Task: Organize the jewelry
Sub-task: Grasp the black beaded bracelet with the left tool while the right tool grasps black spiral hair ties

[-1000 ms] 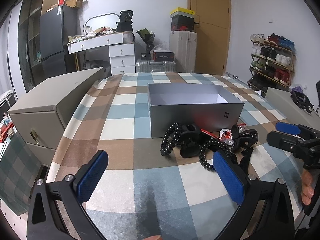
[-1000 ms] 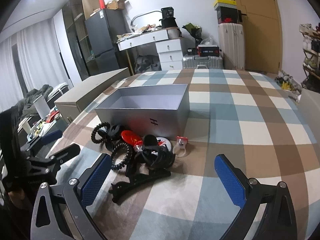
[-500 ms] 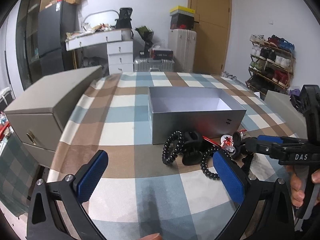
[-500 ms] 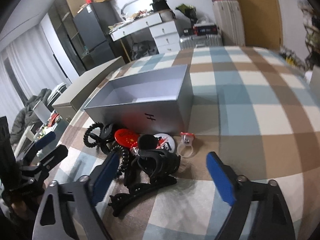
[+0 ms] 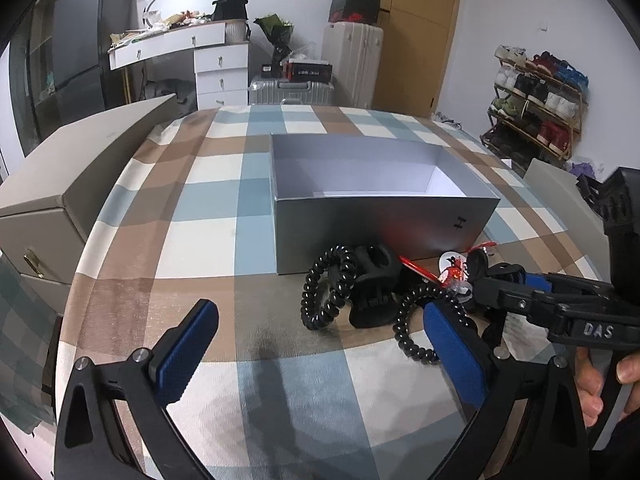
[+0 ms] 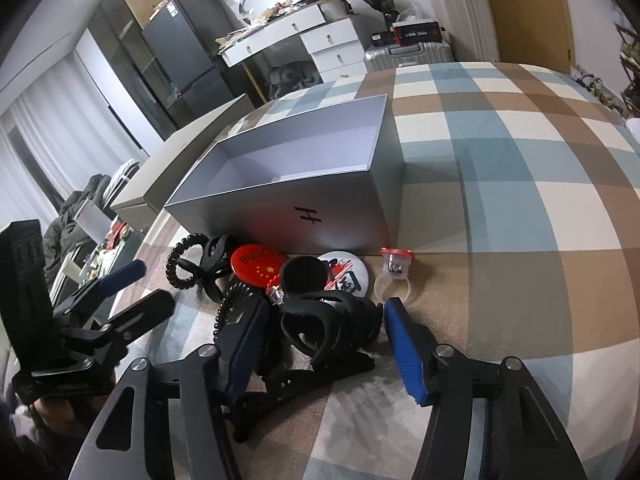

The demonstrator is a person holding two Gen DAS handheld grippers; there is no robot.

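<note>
Partly hidden: the black claw clip [image 6: 332, 320] sits between the right gripper [image 6: 324, 344] pads, which stand apart on either side of it; contact cannot be told. At left, the left gripper [image 5: 320, 360] hovers over bare checked cloth [image 5: 192, 200], jaws wide apart and holding nothing; its right pad overlaps one black coil hair tie [image 5: 412, 320]. Further right, red badge [image 6: 256, 262], white badge [image 6: 348, 276] and clear ring [image 6: 394, 276] lie just before the open grey box [image 6: 280, 216]. Badge print is hard to read.
</note>
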